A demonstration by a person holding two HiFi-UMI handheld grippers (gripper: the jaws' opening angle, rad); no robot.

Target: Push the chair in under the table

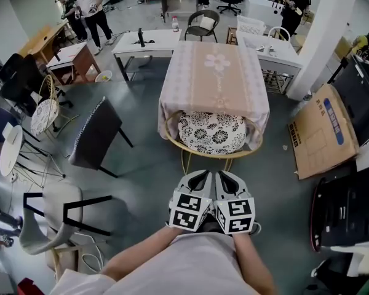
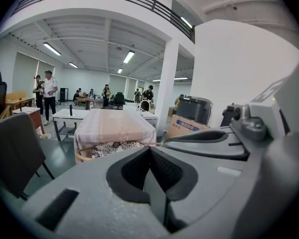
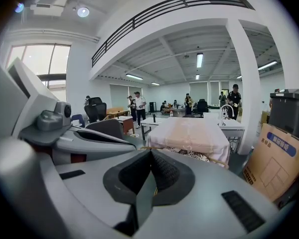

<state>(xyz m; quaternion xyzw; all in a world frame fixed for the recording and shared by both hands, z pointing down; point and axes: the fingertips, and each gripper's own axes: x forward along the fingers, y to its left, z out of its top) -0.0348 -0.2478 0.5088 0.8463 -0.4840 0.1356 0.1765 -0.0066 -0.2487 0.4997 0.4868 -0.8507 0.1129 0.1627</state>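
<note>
Chair (image 1: pixel 212 133) w/ floral cushion sits tucked under near edge of cloth-covered bench (image 1: pixel 214 72) in head view, seat mostly beneath it; left tool (image 1: pixel 202 176) & right tool (image 1: pixel 225 177) are side by side near chair's back rim, apart from it. Left gripper view: jaws pressed together, nothing btwn, chair & bench ahead. Right gripper view: jaws likewise pressed together, empty.

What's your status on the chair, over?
Shut and empty: left gripper, right gripper, short of chair. Seat partly under table. Nothing in the way.
</note>
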